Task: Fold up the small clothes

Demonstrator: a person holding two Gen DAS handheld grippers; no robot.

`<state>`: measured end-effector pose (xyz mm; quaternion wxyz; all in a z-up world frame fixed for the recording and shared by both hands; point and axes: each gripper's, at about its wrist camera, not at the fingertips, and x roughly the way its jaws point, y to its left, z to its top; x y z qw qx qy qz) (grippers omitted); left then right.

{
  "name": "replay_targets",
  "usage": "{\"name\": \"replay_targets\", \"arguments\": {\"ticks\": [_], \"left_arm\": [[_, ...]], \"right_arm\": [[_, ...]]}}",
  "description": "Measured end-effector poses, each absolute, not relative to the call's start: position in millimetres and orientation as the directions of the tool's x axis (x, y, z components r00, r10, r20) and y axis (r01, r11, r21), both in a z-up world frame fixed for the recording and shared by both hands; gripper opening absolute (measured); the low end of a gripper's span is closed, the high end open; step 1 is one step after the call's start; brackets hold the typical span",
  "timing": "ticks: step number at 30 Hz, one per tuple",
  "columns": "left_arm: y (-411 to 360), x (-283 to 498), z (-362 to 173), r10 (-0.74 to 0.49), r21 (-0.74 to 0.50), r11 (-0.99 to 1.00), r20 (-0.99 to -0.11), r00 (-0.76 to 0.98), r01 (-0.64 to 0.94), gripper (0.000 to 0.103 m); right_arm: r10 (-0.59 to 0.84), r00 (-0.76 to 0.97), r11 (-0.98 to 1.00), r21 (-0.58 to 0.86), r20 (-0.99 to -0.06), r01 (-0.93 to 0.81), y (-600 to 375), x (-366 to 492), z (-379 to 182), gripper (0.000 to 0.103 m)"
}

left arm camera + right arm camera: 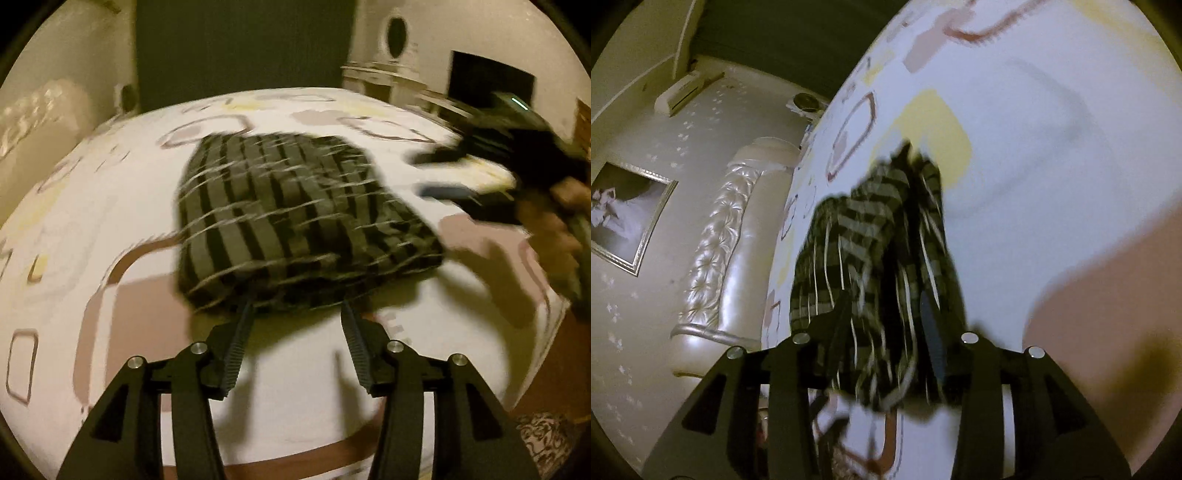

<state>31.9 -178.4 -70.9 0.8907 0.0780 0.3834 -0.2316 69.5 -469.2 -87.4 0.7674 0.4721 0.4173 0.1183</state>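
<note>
Left wrist view shows the folded striped garment (295, 218) lying on the patterned bed (110, 206). Left gripper (297, 308) is open at its near edge, holding nothing. Right gripper (886, 299) is open too, cloth loose between its fingers.

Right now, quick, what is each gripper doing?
Left gripper: open, fingers apart at the edge of the dark striped folded cloth.
Right gripper: open, striped cloth between its fingers.

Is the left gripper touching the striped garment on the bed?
Cannot tell. In the left wrist view the left gripper fingertips meet the striped garment edge, jaws spread, but blur hides contact.
</note>
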Motion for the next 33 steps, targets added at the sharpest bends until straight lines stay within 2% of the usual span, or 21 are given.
{"name": "replay_targets", "arguments": {"ticks": [5, 11, 15, 16, 17, 18, 20, 22, 23, 26, 29, 33], "left_arm": [[-150.4, 38.1, -74.0, -0.325, -0.074, 0.916, -0.713, 0.621, 0.395, 0.05], [-141.5, 43.2, -77.3, -0.306, -0.09, 0.93, -0.728, 0.614, 0.356, 0.05], [-135.9, 45.1, -80.2, -0.295, -0.086, 0.934, -0.733, 0.614, 0.347, 0.05], [-134.3, 42.7, -79.9, -0.293, -0.087, 0.935, -0.734, 0.613, 0.343, 0.05], [-133.6, 44.3, -80.2, -0.291, -0.089, 0.937, -0.735, 0.612, 0.338, 0.05], [-131.8, 44.8, -79.7, -0.294, -0.1, 0.938, -0.735, 0.611, 0.332, 0.05], [-129.5, 44.4, -79.6, -0.298, -0.109, 0.939, -0.734, 0.61, 0.326, 0.05], [-128.2, 43.4, -77.3, -0.295, -0.107, 0.94, -0.728, 0.619, 0.323, 0.051], [-128.1, 43.9, -76.6, -0.294, -0.104, 0.941, -0.724, 0.624, 0.323, 0.056], [-130.3, 44.8, -73.7, -0.303, -0.11, 0.94, -0.704, 0.642, 0.322, 0.058], [-140.5, 45.5, -71.0, -0.316, -0.102, 0.933, -0.69, 0.651, 0.344, 0.058], [-163.1, 48.5, -70.1, -0.287, -0.024, 0.932, -0.66, 0.694, 0.363, 0.06]], "right_arm": [[0.629, 0.606, 0.463, 0.861, -0.488, 0.212, -447.9, 43.2, -98.9, 0.038], [0.6, 0.6, 0.513, 0.83, -0.53, 0.22, -433.6, 46.6, -97.9, 0.045], [0.561, 0.577, 0.614, 0.766, -0.594, 0.191, -418.8, 54.1, -91.9, 0.045], [0.55, 0.566, 0.635, 0.747, -0.614, 0.194, -415.2, 58.0, -92.7, 0.043], [0.541, 0.547, 0.658, 0.727, -0.638, 0.196, -411.2, 61.6, -95.0, 0.026], [0.529, 0.528, 0.684, 0.702, -0.664, 0.198, -407.6, 66.2, -97.6, 0.014], [0.498, 0.504, 0.736, 0.651, -0.706, 0.186, -401.6, 70.3, -95.1, 0.011], [0.49, 0.543, 0.731, 0.661, -0.682, 0.17, -405.8, 66.1, -82.1, 0.01], [0.478, 0.582, 0.724, 0.67, -0.658, 0.163, -412.5, 61.0, -72.6, 0.01], [0.477, 0.634, 0.672, 0.718, -0.609, 0.184, -432.8, 50.1, -67.9, 0.01], [0.488, 0.625, 0.654, 0.729, -0.609, 0.199, -435.9, 50.2, -74.6, 0.01], [0.497, 0.637, 0.636, 0.746, -0.59, 0.195, -435.3, 53.6, -69.7, 0.01]]}}
